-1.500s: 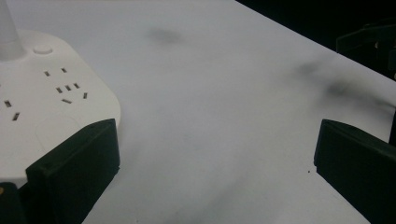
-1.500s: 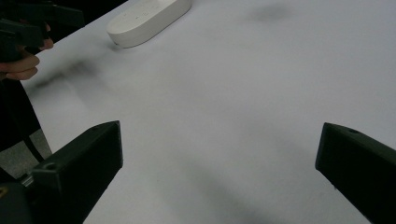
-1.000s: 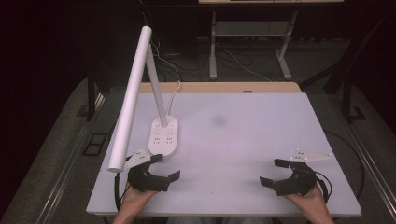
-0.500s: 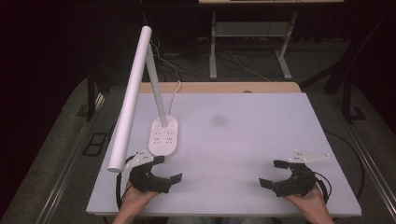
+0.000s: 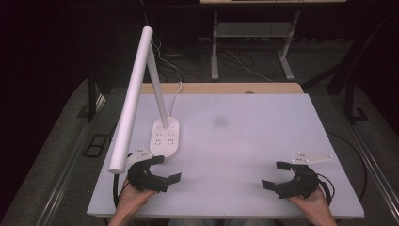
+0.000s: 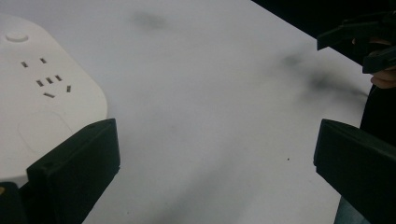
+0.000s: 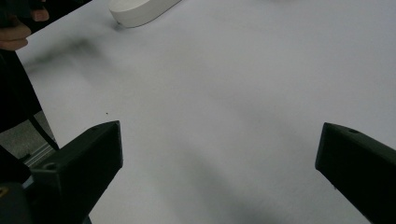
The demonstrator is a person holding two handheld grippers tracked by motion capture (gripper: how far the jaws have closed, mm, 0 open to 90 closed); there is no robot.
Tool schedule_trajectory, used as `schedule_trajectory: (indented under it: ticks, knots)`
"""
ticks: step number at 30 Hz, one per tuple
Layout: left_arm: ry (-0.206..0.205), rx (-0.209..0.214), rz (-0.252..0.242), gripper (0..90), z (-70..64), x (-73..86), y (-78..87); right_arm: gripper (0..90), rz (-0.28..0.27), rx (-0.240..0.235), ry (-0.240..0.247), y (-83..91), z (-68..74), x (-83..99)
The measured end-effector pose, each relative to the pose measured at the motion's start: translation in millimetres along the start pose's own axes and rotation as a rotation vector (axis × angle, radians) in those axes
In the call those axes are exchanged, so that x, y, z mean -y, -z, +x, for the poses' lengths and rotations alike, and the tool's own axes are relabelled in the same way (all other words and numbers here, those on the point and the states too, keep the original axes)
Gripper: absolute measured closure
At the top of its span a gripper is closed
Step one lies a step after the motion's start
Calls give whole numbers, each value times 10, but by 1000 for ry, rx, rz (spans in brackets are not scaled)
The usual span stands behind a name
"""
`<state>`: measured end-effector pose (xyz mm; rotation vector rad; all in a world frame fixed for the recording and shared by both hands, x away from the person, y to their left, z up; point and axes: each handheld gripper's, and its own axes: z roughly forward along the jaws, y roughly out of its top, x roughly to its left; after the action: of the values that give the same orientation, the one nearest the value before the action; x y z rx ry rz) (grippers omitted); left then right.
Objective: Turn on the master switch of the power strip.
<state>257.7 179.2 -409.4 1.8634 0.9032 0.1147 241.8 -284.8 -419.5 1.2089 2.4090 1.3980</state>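
Left hand-held gripper [image 5: 165,168] jaws spread, right hand-held gripper [image 5: 275,174] likewise

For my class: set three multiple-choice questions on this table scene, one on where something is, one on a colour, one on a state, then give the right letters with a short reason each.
1. Where does the desk lamp stand on the table?
A. on its left half, just beyond the left gripper
B. at the far right corner
C. beside the right gripper

2. What colour is the lamp's base?
A. black
B. white
C. red

3. How do the jaws of both grippers stand?
A. shut on the lamp
B. shut on nothing
C. open, holding nothing

Answers: 1 A, the high view shows the base just ahead of that gripper. 2 B, the base is white in the high view and left gripper view. 3 C, each gripper view shows wide-apart jaws over bare table.
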Motion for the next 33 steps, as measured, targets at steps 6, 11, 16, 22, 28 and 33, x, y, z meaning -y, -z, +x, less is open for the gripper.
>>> schedule_trajectory:
  ticks: [6,11,16,22,28,33]
  knots:
    - [20,1,11,0,50,-27,41,2,1,2,-13,-4,-9,2]
    - [22,-11,8,0,91,-85,105,2,-2,3,-15,0,-11,3]
    - [25,-19,5,3,130,-154,149,2,-1,5,-13,-2,-11,4]
    - [27,-25,22,4,185,-227,180,2,-5,7,-13,0,-15,5]
    - [30,-37,30,4,240,-287,198,2,-8,9,-12,10,-16,5]
    - [30,-49,43,4,292,-341,204,2,-8,10,-11,14,-19,6]
